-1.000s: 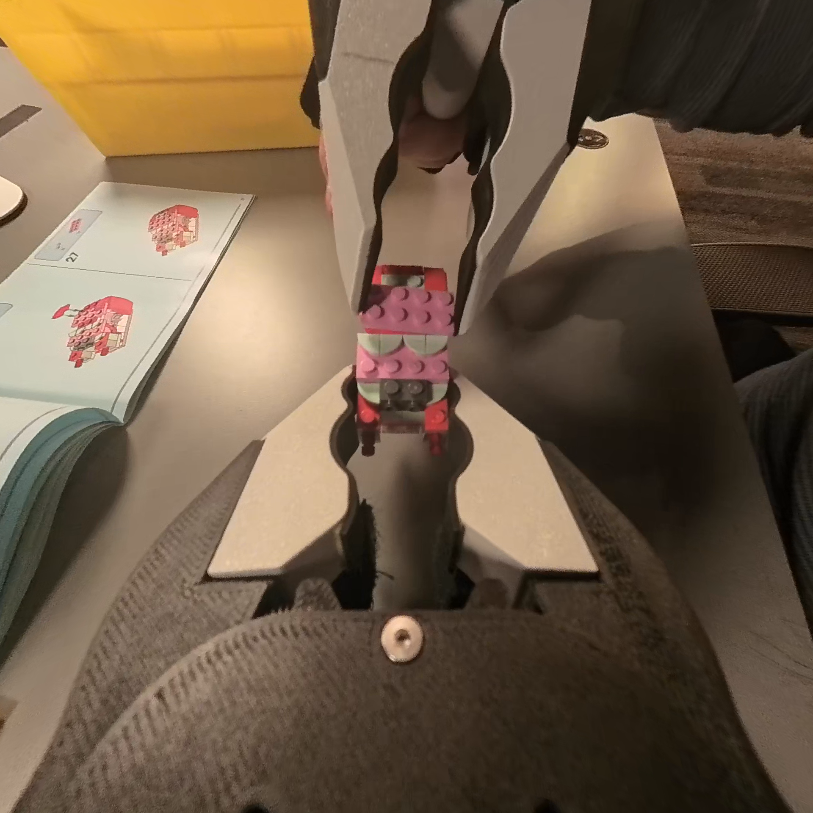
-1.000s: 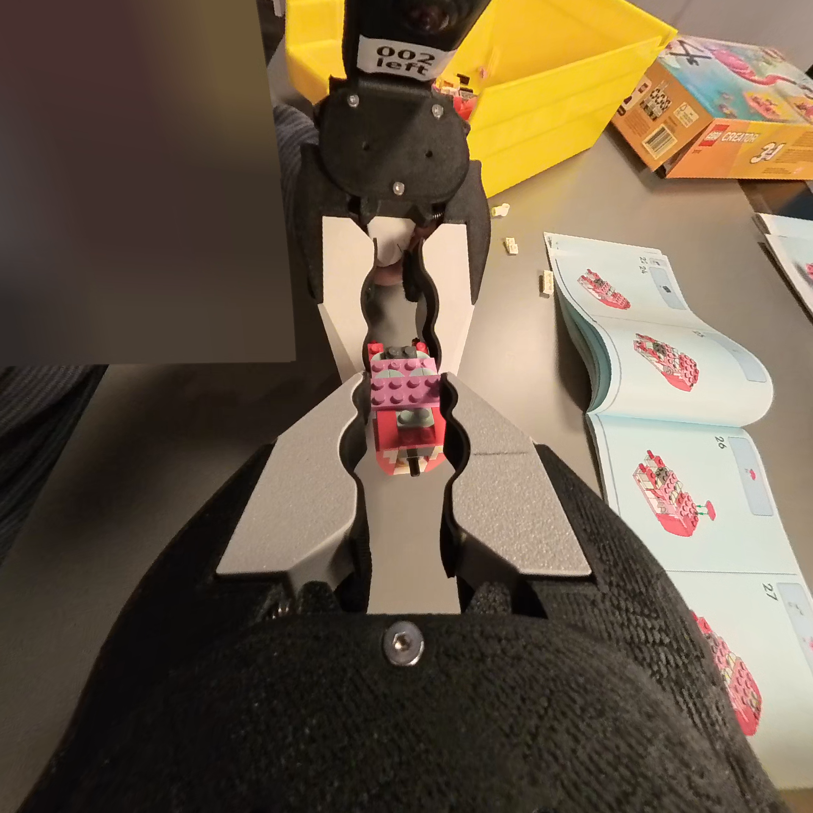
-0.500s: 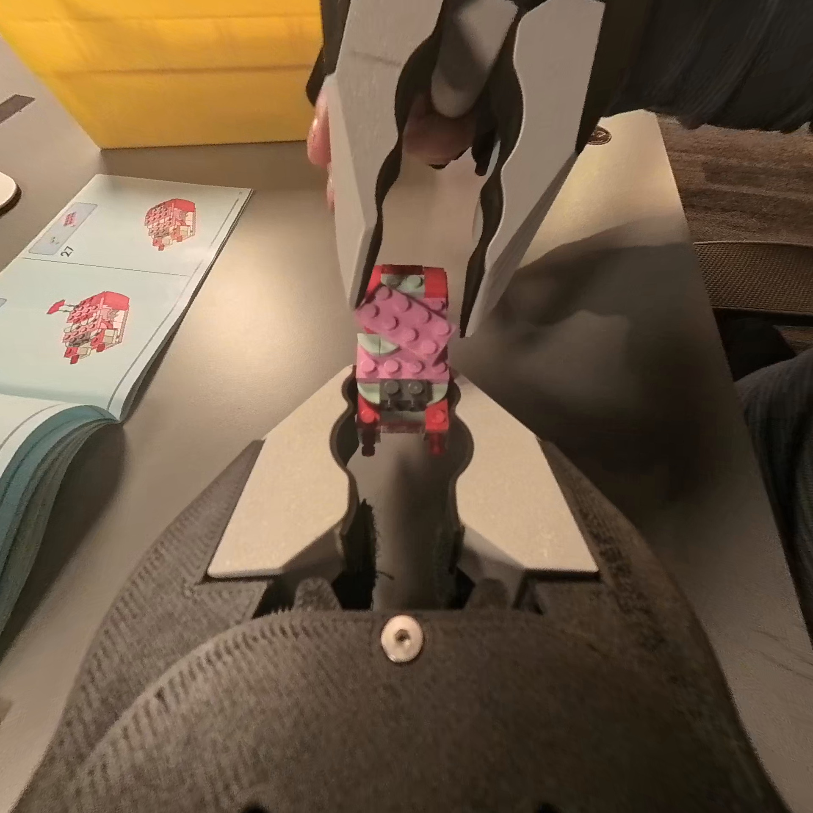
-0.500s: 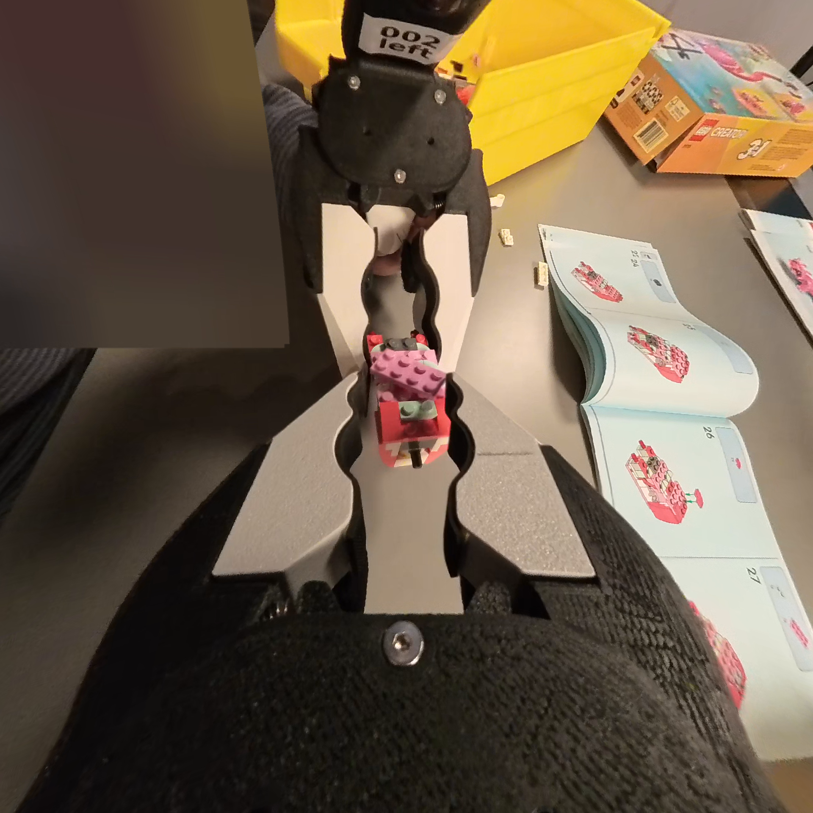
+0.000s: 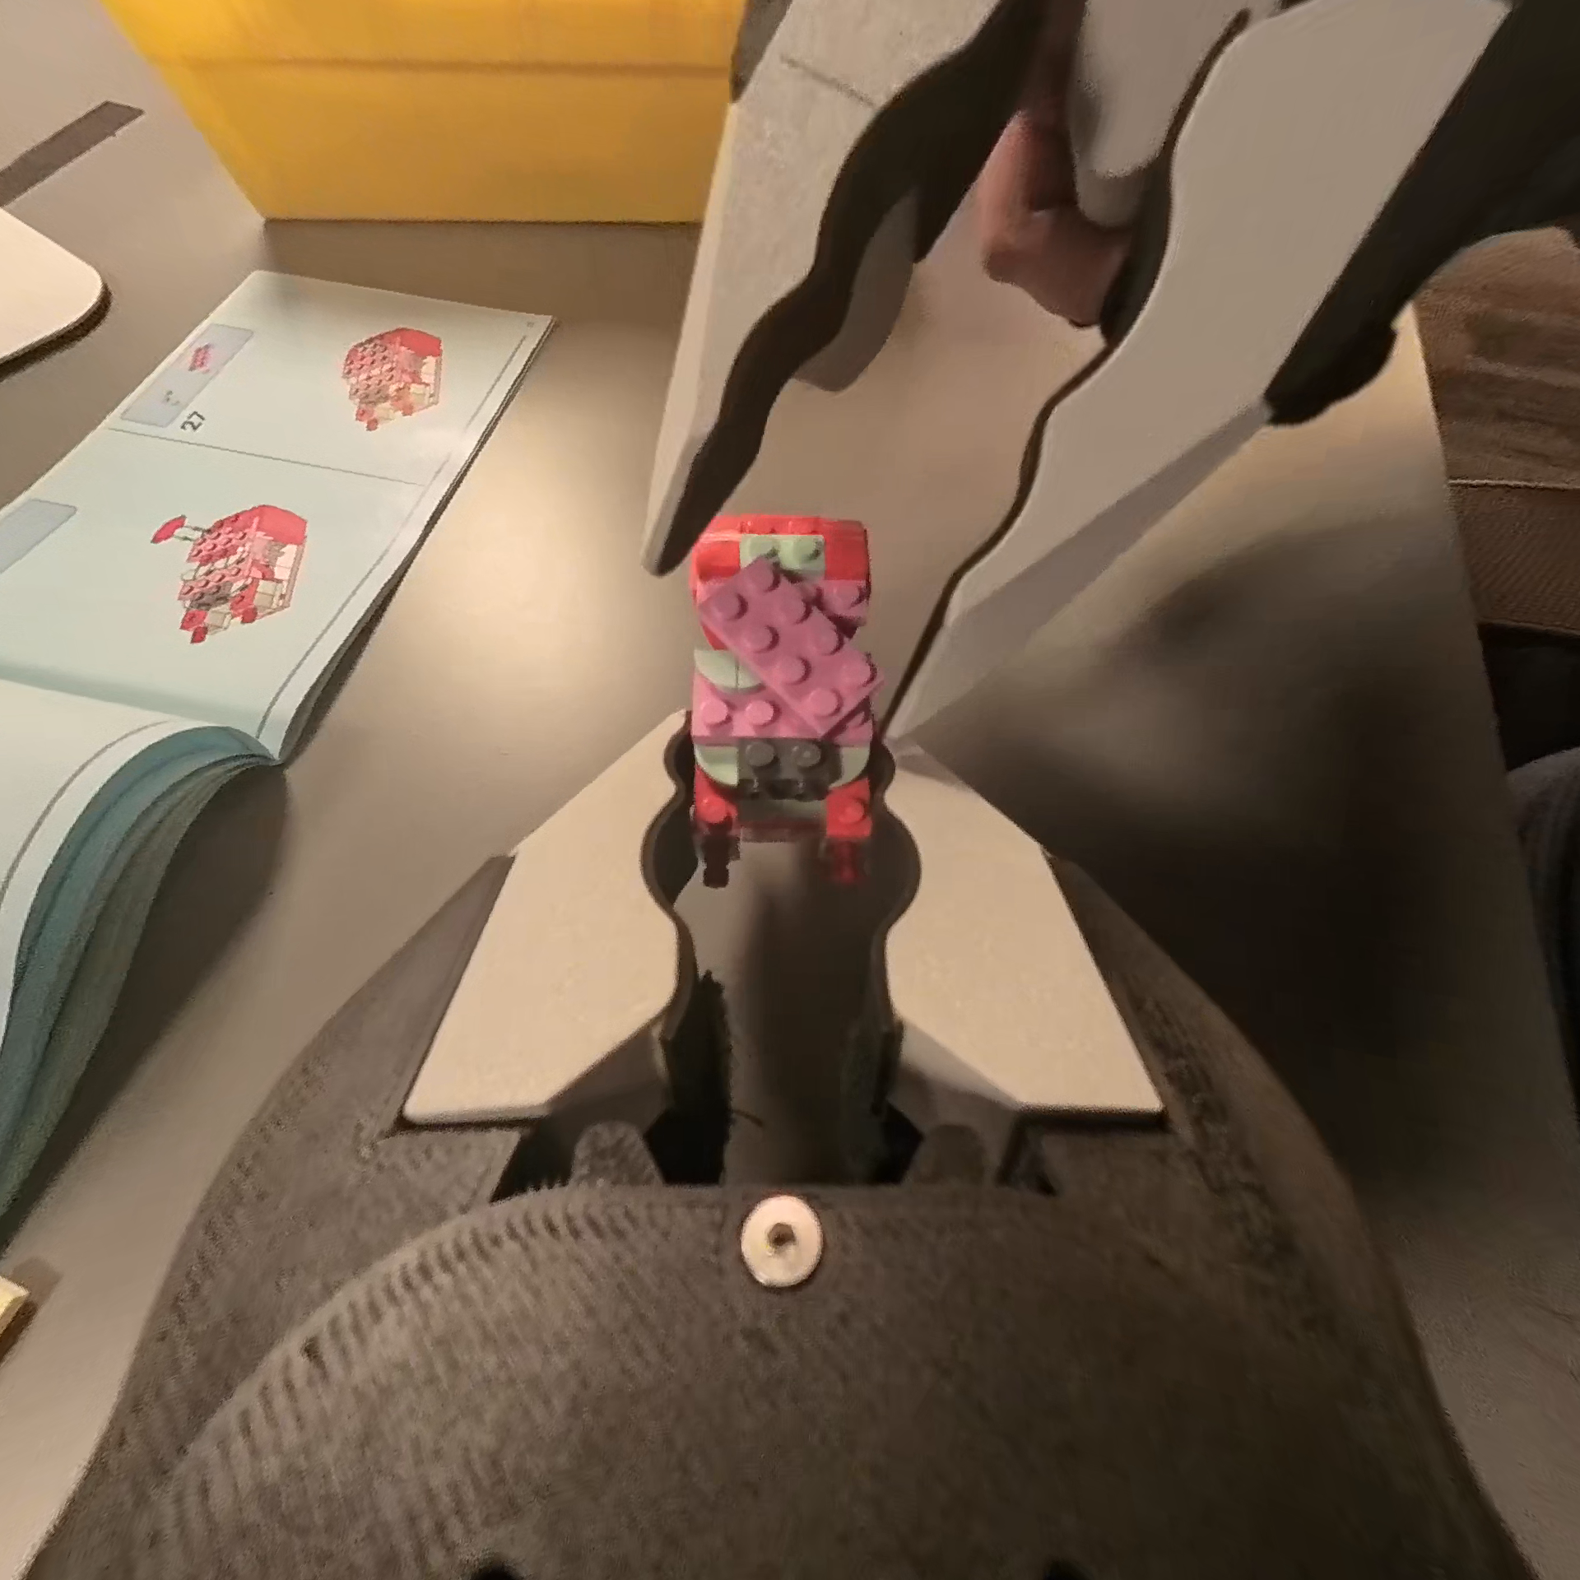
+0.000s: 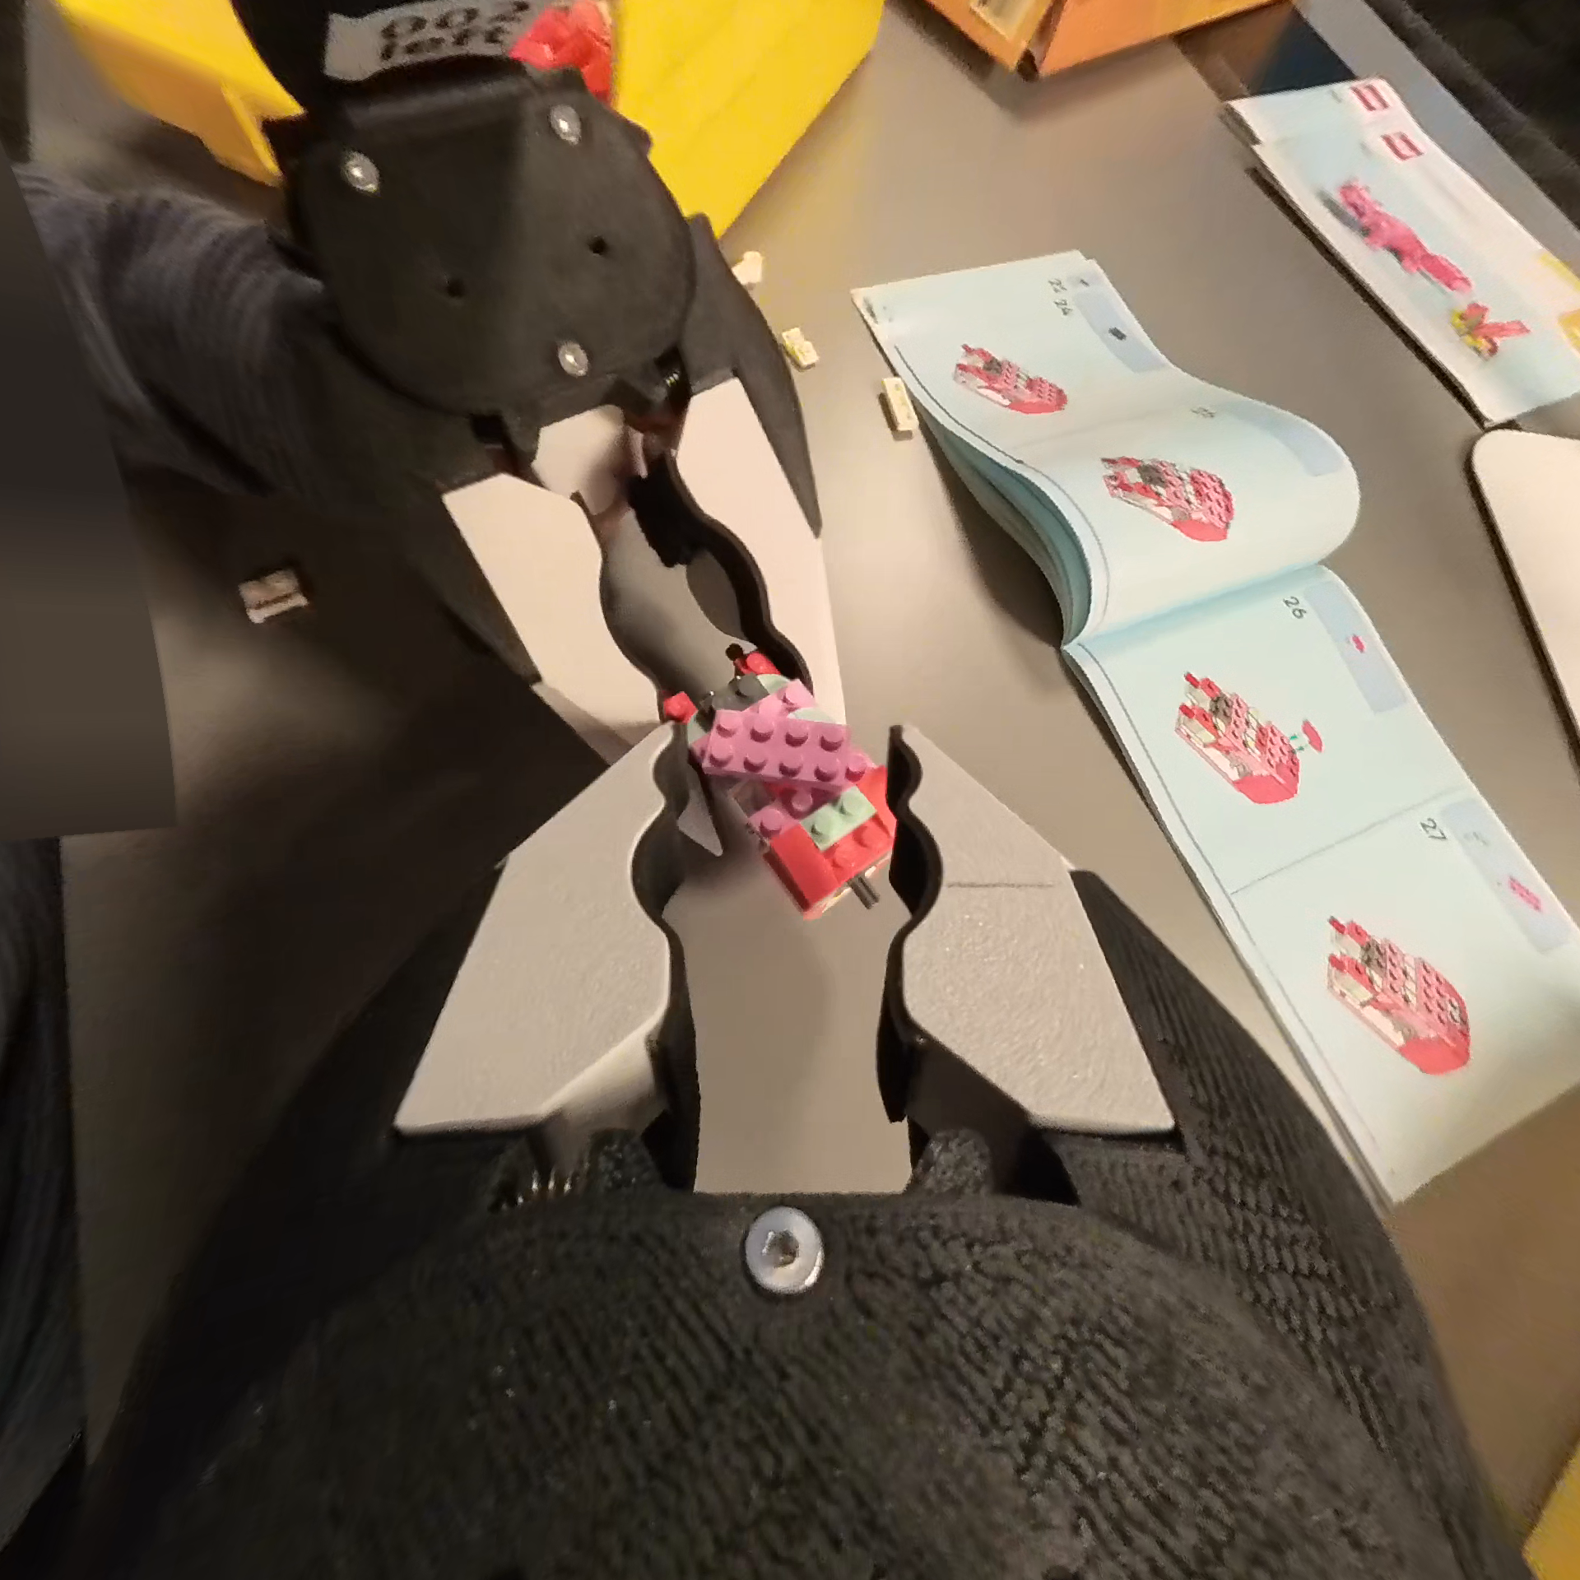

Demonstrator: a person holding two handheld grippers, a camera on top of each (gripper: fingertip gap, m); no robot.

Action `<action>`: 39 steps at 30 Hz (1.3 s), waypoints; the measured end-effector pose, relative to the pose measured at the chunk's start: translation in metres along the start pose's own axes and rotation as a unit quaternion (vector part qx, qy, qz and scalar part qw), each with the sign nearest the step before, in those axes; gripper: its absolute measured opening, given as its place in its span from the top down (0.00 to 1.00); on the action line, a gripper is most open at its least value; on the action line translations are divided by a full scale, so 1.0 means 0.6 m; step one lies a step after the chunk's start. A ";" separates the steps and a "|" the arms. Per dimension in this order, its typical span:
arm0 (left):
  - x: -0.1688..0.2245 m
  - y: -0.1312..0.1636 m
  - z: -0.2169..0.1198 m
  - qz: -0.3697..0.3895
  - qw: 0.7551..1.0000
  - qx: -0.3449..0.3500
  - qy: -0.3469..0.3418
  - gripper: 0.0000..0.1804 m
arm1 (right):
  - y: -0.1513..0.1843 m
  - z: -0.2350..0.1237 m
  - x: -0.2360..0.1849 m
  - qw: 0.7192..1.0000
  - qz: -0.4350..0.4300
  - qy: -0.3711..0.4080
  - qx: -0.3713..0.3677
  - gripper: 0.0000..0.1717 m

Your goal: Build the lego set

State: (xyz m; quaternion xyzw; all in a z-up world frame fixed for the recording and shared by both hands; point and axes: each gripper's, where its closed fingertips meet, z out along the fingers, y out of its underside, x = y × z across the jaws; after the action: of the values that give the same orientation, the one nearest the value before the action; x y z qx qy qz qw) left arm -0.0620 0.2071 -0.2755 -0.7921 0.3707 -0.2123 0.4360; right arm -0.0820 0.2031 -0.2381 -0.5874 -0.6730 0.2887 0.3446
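My left gripper is shut on the near end of a small red, pink and pale-green brick model and holds it above the grey table. A pink studded plate lies askew across the top of the model. My right gripper is open, its fingers on either side of the model's far red end without pressing on it. In the left wrist view the right gripper's fingers come down from above. The pink plate also shows crooked in the right wrist view.
An open pale-blue instruction booklet lies beside the grippers, also in the left wrist view. A yellow bin stands at the back. Small pale loose pieces, a second booklet and an orange box lie beyond. My left and right fingertips are right by each other.
My right gripper's jaws have opened and let go of the pink plate. The plate, straight a second ago, has turned askew on the model. The right gripper has swung to one side. The left grip is unchanged.
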 end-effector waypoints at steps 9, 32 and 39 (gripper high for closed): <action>0.019 0.003 -0.003 0.027 0.999 -0.003 0.034 0.80 | 0.012 -0.011 -0.030 0.991 -0.098 -0.081 -0.035 0.81; 0.056 -0.012 -0.021 0.044 0.992 0.037 0.108 0.80 | 0.007 -0.039 -0.060 0.967 -0.133 -0.217 0.001 0.79; 0.042 -0.004 -0.016 0.014 0.995 0.019 0.094 0.80 | -0.008 -0.043 -0.044 0.977 -0.147 -0.153 0.026 0.68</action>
State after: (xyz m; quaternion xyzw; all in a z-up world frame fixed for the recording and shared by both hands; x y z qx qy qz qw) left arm -0.0511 0.1832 -0.2679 -0.7549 0.4171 -0.2862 0.4175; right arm -0.0620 0.1758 -0.2223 -0.4219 -0.7888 0.3387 0.2918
